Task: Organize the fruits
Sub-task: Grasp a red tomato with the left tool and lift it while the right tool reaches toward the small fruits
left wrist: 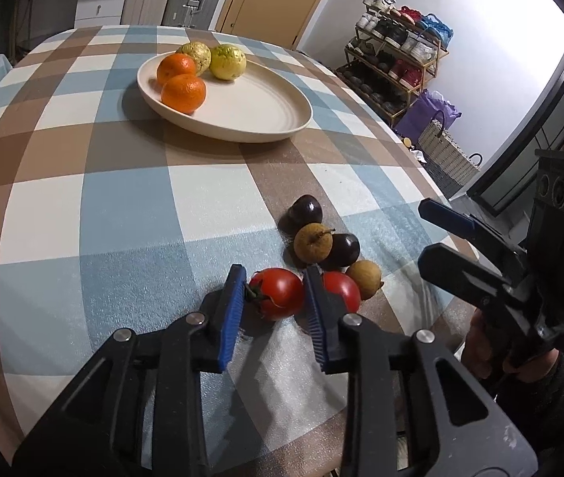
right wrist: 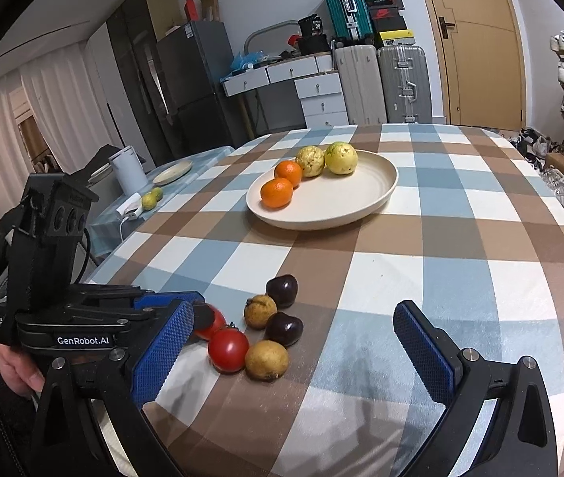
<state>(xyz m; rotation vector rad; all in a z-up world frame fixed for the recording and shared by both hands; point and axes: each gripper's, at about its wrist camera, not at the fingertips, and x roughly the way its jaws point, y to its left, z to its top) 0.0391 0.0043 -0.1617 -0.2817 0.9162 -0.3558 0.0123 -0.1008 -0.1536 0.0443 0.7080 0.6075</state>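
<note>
A cream plate [left wrist: 266,119] [right wrist: 377,194] on the checked table holds two oranges [left wrist: 183,93] [right wrist: 277,192] and two yellow-green fruits [left wrist: 228,62] [right wrist: 340,158]. Near the front edge lies a cluster: two red tomatoes, two dark plums [left wrist: 304,207] [right wrist: 282,286] and two brown longan-like fruits [left wrist: 313,242] [right wrist: 267,359]. My left gripper [left wrist: 274,298] straddles the left tomato [left wrist: 278,292] [right wrist: 212,324], its pads at both sides, not clearly squeezing. The second tomato [left wrist: 341,290] [right wrist: 228,349] lies just right of it. My right gripper [right wrist: 294,349] is open wide and empty, right of the cluster; it also shows in the left wrist view [left wrist: 441,234].
The table's right edge [left wrist: 421,167] drops toward a shoe rack [left wrist: 397,59] and baskets. A side table [right wrist: 170,183] at the left carries a white kettle [right wrist: 127,173], a plate and fruit. Suitcases and drawers stand behind the table.
</note>
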